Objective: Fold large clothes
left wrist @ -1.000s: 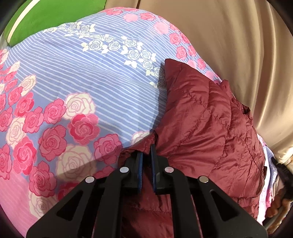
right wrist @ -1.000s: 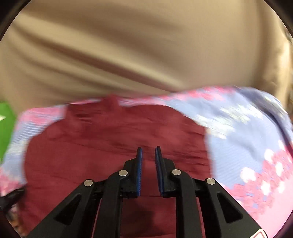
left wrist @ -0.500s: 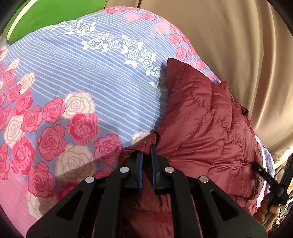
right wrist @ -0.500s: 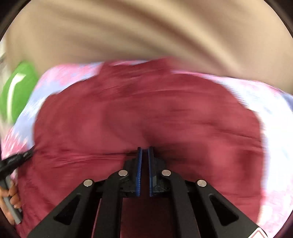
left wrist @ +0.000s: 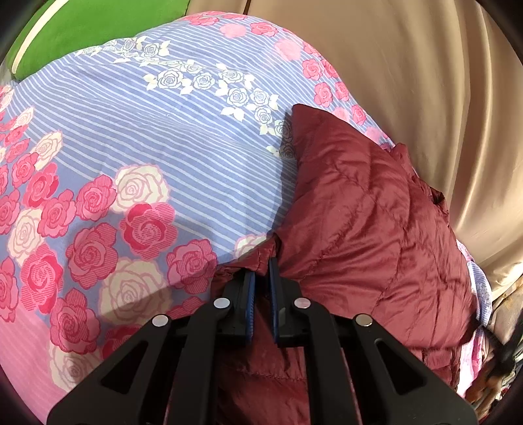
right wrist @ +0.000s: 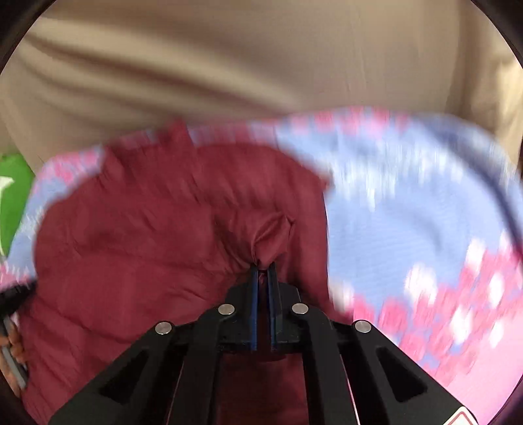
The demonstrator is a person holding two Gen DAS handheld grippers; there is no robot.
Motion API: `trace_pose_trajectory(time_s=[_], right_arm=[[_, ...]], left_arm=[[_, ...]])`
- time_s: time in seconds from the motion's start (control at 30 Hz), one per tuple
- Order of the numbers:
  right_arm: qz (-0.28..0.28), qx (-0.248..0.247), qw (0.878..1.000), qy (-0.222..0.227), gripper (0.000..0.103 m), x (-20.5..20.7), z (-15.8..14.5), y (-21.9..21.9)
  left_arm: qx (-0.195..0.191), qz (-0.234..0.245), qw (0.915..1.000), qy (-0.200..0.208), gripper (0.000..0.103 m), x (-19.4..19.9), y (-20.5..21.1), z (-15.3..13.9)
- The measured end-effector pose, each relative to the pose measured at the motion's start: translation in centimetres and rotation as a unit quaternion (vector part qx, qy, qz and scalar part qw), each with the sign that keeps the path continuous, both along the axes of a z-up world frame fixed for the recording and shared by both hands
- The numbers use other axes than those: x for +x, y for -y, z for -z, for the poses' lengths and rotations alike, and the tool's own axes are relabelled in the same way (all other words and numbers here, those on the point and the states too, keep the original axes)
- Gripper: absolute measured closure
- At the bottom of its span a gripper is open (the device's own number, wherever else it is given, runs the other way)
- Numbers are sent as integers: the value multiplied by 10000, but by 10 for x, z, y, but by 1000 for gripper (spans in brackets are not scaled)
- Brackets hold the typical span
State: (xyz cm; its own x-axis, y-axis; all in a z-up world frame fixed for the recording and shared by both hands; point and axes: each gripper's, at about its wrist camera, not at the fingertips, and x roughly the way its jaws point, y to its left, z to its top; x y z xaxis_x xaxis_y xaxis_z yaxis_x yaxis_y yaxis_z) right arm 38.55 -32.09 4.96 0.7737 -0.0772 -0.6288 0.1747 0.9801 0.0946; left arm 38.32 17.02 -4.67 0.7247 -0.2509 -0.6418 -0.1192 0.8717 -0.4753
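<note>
Garment: a dark maroon quilted puffer jacket (left wrist: 369, 222), shiny, with stitched diamond and channel seams that catch the light.
Shape: it lies as a thick bunched mass with a pointed corner sticking up at its far end and a crumpled ridge along the side nearest the curtain (left wrist: 425, 81).
Where: on the bedsheet (left wrist: 170, 137), at the side of the bed nearest the beige curtain; in the left wrist view it fills the lower right, and in the right wrist view it fills the left and centre (right wrist: 137, 242).
Sheet: blue with thin white stripes, a band of outlined white roses, clusters of pink and cream roses, and a plain pink border near the camera.
Left gripper (left wrist: 261, 278): its blue-padded fingers (left wrist: 250, 294) are nearly together, pinching a rolled hem edge of the jacket at the garment's near corner.
Right gripper (right wrist: 263, 273): fingers (right wrist: 254, 294) pressed close on a pinched-up tuft of the maroon fabric, which puckers into folds just beyond the tips.
Sharpness: the right wrist view is motion-blurred, so the sheet's pattern (right wrist: 425, 229) reads only as smeared blue, pink and white.
Background: a green cushion (left wrist: 85, 29) with a white stripe sits at the far left corner of the bed.
Edge detail: a dark blurred object at the far right rim of the left wrist view is too unclear to identify.
</note>
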Motion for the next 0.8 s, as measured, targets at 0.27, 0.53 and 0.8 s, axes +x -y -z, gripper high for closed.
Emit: trace_pose_trajectory(time_s=[0.27, 0.53, 0.8], right_arm=[[178, -188, 9996, -135, 99, 40, -2, 11], [518, 163, 9985, -119, 89, 24, 8, 25], [-381, 23, 9980, -494, 96, 10, 24, -24]], left_arm=[[69, 35, 10000, -1, 94, 3, 1, 0], [112, 98, 9999, 5, 92, 6, 2, -1], [130, 109, 9999, 7, 92, 5, 2, -1]])
